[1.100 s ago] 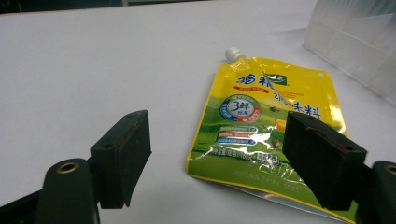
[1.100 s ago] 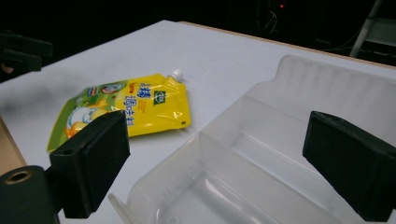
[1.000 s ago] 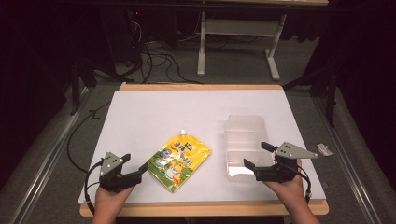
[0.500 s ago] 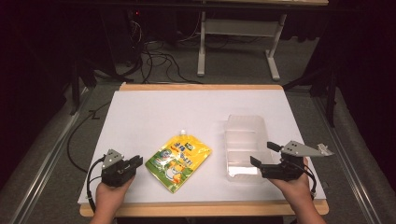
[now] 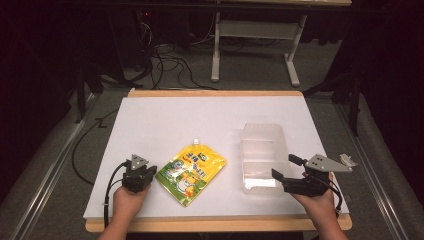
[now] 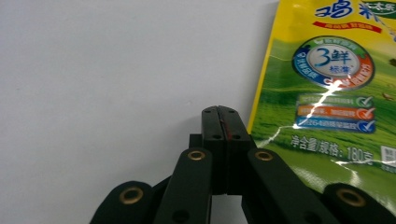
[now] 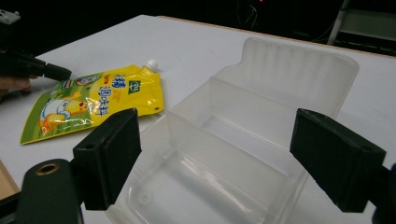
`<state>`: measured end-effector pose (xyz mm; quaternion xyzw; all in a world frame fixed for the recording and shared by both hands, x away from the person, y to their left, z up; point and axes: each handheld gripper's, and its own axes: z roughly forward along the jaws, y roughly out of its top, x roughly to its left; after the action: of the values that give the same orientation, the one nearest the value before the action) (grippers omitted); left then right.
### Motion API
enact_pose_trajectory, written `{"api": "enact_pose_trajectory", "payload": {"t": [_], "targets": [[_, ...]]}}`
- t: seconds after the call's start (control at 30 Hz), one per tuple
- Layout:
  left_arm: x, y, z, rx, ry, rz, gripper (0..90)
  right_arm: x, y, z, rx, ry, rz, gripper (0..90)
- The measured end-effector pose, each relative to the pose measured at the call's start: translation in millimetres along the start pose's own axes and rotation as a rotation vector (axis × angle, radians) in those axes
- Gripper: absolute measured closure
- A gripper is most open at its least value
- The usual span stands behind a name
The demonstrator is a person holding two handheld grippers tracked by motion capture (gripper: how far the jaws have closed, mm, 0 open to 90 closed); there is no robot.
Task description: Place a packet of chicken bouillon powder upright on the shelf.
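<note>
**High view: pouch and box laid out, grippers poised either side**

High view first, largest thing down. White table carrying a clear plastic box on the right half, open side up and divided inside, probably set there as a receptacle. Yellow pouch lying flat near the front edge, just left of the box and apart from it, spout pointing away from the person; likely placed within easy reach of both hands.

Right gripper at the box's near corner, jaws spread wide; in the right gripper view the box framed between the two black pads, as if lined up for a steadying hold. Left gripper low on the table just beside the pouch's left edge, jaws pressed together on nothing; in the left gripper view tips next to the pouch, whether touching or not impossible to tell.

Against the frame a second back: left gripper drawn slightly away from the pouch and closed up; right gripper shifted a little outward; pouch and box unmoved.
</note>
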<state>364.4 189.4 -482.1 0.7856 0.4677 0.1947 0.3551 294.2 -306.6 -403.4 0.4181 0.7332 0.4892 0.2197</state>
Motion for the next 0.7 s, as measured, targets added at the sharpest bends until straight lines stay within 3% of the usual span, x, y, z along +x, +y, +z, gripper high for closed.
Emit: {"api": "enact_pose_trajectory", "payload": {"t": [0.13,0.23,0.4,0.47,0.57,0.7], "targets": [[-6.1,-1.8,-3.1,0.009,-0.025,0.032,90.0,-2.3,-0.8,0.4,0.001,-0.001,0.016,17.5],[-18.5,-5.4,-9.2,0.027,-0.066,0.084,90.0,-2.8,-1.7,0.0,0.000,-0.001,0.018,17.5],[-49.1,-8.9,-17.9,0.065,-0.146,0.177,90.0,-3.0,-1.8,-0.5,-0.005,0.002,0.015,17.6],[-60.4,-8.1,-17.9,0.073,-0.178,0.193,90.0,-3.3,-1.8,0.6,-0.001,0.005,0.014,17.6],[-84.9,-5.9,-15.8,0.076,-0.212,0.259,90.0,-3.5,-2.2,3.0,0.005,0.010,0.016,17.5],[-94.8,-3.3,-12.3,0.075,-0.231,0.258,90.0,-3.2,-0.8,4.4,0.007,0.010,0.003,17.5]]}}
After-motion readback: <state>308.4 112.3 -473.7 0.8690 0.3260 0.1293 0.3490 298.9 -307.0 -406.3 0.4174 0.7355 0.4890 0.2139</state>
